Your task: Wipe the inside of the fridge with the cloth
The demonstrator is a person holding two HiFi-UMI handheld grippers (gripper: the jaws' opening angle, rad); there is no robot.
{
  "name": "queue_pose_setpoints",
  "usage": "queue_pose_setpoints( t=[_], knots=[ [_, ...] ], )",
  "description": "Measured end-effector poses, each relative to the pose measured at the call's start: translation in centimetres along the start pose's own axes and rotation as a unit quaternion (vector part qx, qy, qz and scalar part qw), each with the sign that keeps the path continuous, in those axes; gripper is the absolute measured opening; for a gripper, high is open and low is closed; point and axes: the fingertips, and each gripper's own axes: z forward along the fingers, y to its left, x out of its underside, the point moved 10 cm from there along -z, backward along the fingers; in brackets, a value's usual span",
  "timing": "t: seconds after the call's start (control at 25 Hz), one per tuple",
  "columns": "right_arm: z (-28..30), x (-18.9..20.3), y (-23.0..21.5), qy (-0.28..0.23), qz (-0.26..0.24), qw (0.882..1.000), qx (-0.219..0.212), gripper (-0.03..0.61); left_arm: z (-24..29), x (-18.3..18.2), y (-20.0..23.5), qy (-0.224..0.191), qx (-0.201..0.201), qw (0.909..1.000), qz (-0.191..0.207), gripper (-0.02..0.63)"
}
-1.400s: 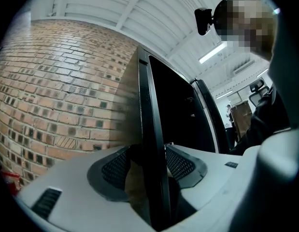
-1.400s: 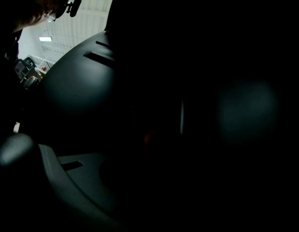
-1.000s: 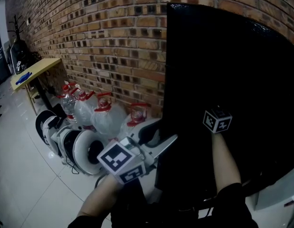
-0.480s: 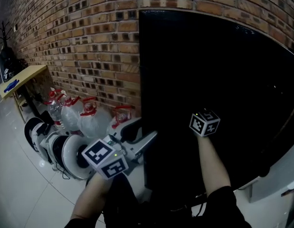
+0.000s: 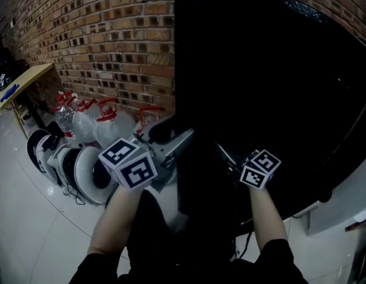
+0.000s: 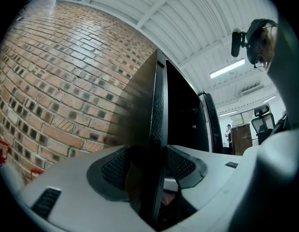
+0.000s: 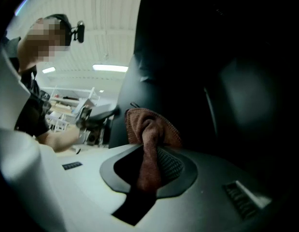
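The tall black fridge stands against the brick wall. My left gripper is at the fridge's left side, shut on the thin black edge of its door, which runs up between the two pads. My right gripper is low in front of the dark fridge face, and its jaws point left toward that edge. It is shut on a brown cloth, which bunches up above the pads. The fridge's inside is too dark to make out.
Several clear water jugs with red caps stand along the brick wall. Round white appliances lie on the glossy tiled floor at the left. A yellow table is further back. A grey block sits by the fridge's right foot.
My right gripper has dropped and drawn back from the fridge face, swinging toward the door edge with the cloth still in it. The left gripper keeps its hold on the edge.
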Motion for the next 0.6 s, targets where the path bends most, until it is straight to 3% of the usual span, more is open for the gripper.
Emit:
queue_pose_setpoints(
  t=[0.24, 0.6],
  knots=[
    [1.8, 2.6, 2.2, 0.053, -0.053, 0.996, -0.040, 0.072, -0.1, 0.3, 0.0, -0.004, -0.003, 1.0000, -0.007, 0.241],
    [3.5, 4.9, 0.2, 0.061, -0.052, 0.997, -0.022, 0.083, -0.1, 0.5, 0.2, -0.003, 0.001, 0.9999, -0.011, 0.242]
  ],
)
